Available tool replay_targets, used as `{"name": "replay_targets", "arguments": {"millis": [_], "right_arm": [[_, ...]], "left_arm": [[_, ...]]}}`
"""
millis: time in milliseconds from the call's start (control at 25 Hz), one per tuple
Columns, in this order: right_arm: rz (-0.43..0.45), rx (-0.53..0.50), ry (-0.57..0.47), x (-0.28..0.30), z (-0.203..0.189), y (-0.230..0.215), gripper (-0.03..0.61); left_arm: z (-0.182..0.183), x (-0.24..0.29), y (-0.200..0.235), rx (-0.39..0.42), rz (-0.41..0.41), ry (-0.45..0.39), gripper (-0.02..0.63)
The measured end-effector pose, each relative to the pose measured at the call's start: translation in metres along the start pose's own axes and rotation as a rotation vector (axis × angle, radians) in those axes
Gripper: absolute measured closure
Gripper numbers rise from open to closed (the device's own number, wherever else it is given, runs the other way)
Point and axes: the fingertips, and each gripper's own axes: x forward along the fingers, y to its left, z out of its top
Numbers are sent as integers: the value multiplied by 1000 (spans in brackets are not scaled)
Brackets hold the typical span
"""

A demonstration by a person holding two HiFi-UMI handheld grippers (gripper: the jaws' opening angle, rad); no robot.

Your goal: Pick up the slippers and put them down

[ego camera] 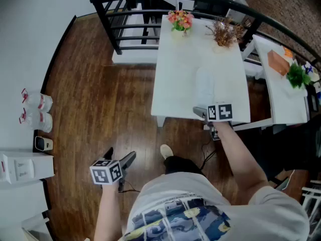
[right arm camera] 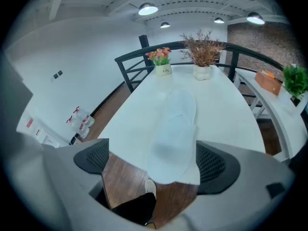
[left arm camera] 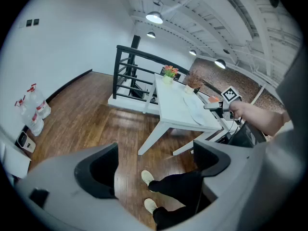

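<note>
The slippers are white on a white bench, so in the head view they are only a faint outline near the front of the top. The right gripper view shows them better, as one long pale shape lying flat with its near end poking just past the bench edge. I cannot tell whether this is a single slipper or a pair laid one on the other.

The person's head is out of frame; the head view shows only the shoulders, the patterned shirt and both forearms. A second bench at the right is cut off by the frame.

No writing can be read. The flower vase carries a small dark mark too fine to make out, and the bottles by the wall have red labels too small to read. Each marker cube shows only black-and-white squares.

The right arm reaches forward to the near edge of the bench, with the right gripper tilted steeply down. Its fingers stand wide, with the near end of the slippers between them but not pinched. The left gripper hangs low beside the body over the wood floor, also angled down. Its fingers are wide, with only the floor and the person's pale shoes beyond them.
</note>
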Motion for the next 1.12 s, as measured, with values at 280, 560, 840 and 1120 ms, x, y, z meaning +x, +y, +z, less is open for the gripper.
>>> {"name": "replay_targets", "arguments": {"millis": [280, 560, 840, 1120], "right_arm": [[-103, 45, 76, 88, 63, -67, -15], [-193, 29, 200, 142, 61, -94, 3], [-174, -3, 184, 132, 61, -99, 72], [-147, -31, 153, 113, 63, -95, 83]], "left_arm": [[60, 54, -10, -9, -15, 15, 133], [92, 78, -17, -25, -10, -12, 133], [78, 86, -30, -34, -45, 46, 133], [75, 71, -29, -30, -37, 25, 133]]}}
